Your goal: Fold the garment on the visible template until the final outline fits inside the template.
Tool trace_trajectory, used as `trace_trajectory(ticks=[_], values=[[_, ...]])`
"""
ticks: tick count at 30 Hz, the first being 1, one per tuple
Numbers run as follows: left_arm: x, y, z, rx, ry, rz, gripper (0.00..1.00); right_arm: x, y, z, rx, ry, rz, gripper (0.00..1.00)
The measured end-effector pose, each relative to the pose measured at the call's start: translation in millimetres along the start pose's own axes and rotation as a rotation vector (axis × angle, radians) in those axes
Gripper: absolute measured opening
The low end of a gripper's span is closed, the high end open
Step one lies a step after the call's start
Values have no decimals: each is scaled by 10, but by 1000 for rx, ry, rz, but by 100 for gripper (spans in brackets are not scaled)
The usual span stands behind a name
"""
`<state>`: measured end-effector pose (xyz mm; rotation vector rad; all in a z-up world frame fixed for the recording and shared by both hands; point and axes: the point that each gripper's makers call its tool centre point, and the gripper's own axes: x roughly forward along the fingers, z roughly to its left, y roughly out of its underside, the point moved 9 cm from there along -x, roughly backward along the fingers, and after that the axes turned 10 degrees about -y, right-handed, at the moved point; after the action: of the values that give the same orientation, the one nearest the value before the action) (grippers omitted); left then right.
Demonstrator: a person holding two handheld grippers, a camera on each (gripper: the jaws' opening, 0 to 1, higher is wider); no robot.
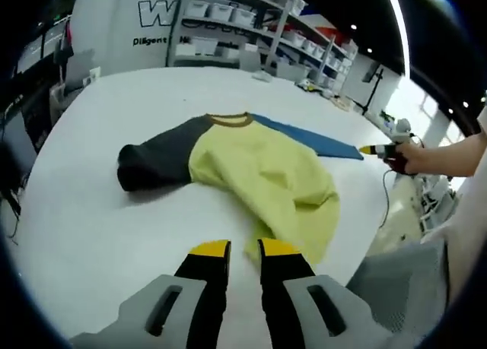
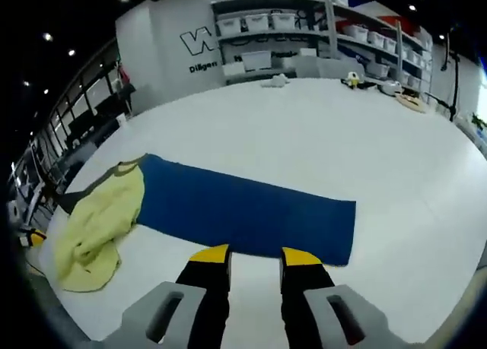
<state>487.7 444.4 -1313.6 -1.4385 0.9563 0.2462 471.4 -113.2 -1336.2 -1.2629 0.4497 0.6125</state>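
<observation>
On the big white table [image 1: 91, 235] lies my yellow shirt [image 1: 262, 174] with its dark sleeve [image 1: 152, 163], bunched up and covering one end of the blue template [image 2: 243, 212]. Most of the blue template shows bare in the right gripper view. My left gripper [image 1: 243, 250] hovers just before the shirt's near edge, jaws a little apart, holding nothing. My right gripper [image 2: 255, 256] sits by the template's near edge, jaws a little apart too, holding nothing. Shelves [image 2: 304, 30] with boxes stand behind
</observation>
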Motion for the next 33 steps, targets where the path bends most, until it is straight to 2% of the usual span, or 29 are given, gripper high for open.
trace_trajectory(ticks=[4, 8, 11, 17, 18, 19, 21, 25, 28, 30, 33], values=[[104, -121, 298, -55, -56, -31, 18, -25, 15, 161, -31, -42, 10, 19], [237, -214, 594, -106, -105, -41, 20, -17, 11, 170, -48, -78, 15, 18], [317, -307, 754, -175, -116, -65, 22, -31, 44, 213, -61, -89, 21, 18], [478, -467, 969, -227, -128, -91, 30, -72, 104, 275, -78, -100, 39, 17], [501, -480, 987, -239, -125, -95, 31, -77, 108, 278, -78, -100, 40, 17], [540, -491, 988, -307, -101, -100, 31, -87, 119, 286, -81, -95, 44, 17], [593, -493, 1009, -358, -72, -95, 33, -95, 129, 288, -78, -94, 46, 17], [695, -495, 1009, -356, -64, -73, 27, -105, 138, 290, -77, -84, 52, 16], [726, -532, 988, -353, -71, -75, 3, -112, 148, 302, -79, -81, 60, 15], [743, -582, 943, -331, -80, -103, 0, -119, 148, 313, -77, -79, 57, 15], [774, -699, 779, -300, -40, -132, 0, -113, 154, 332, -66, -86, 59, 15]])
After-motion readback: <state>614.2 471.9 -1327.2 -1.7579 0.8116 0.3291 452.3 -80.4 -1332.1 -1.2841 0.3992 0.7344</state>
